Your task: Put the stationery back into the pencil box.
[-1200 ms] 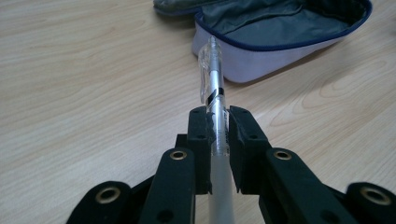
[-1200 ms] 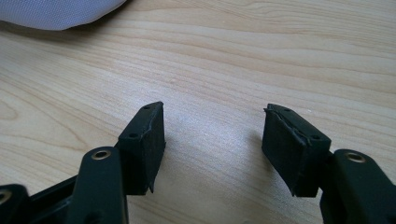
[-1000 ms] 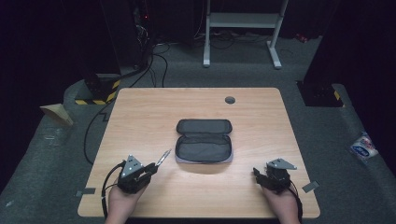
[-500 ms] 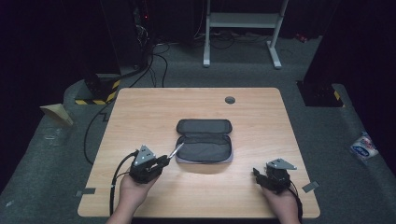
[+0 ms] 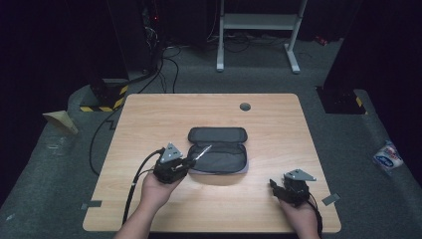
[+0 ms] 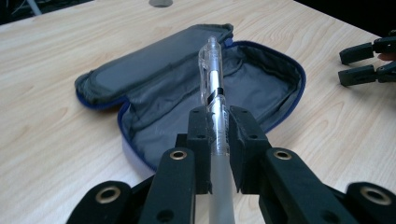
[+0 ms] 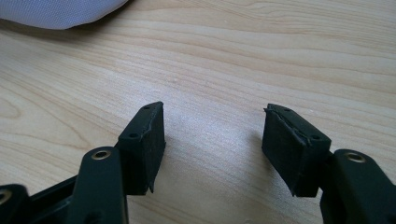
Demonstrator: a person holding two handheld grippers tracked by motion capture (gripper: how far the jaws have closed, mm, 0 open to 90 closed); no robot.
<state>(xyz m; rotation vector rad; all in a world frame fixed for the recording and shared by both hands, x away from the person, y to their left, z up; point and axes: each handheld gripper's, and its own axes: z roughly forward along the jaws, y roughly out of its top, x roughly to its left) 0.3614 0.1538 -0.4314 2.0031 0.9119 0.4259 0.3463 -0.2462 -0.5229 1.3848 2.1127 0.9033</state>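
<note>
Left gripper [image 6: 215, 122] clamps a clear pen [image 6: 212, 79], tip over the open pencil case [image 5: 217, 151] at counter centre. Right gripper [image 7: 212, 149], five o'clock, fingers apart. Risk: pen slides lengthwise, missing the case.

This looks like a lab or a recording studio, not a home. A plain wooden table [image 5: 149, 119] stands alone on grey carpet [image 5: 64, 164], with dark walls around it. Black cables [image 5: 164, 62] run over the floor to a dark rack [image 5: 134, 35]. Behind the table is a white metal stand [image 5: 259, 22]. Yellow-black warning tape [image 5: 102, 107] marks a floor plate, and small tape pieces [image 5: 91, 204] mark the carpet
</note>
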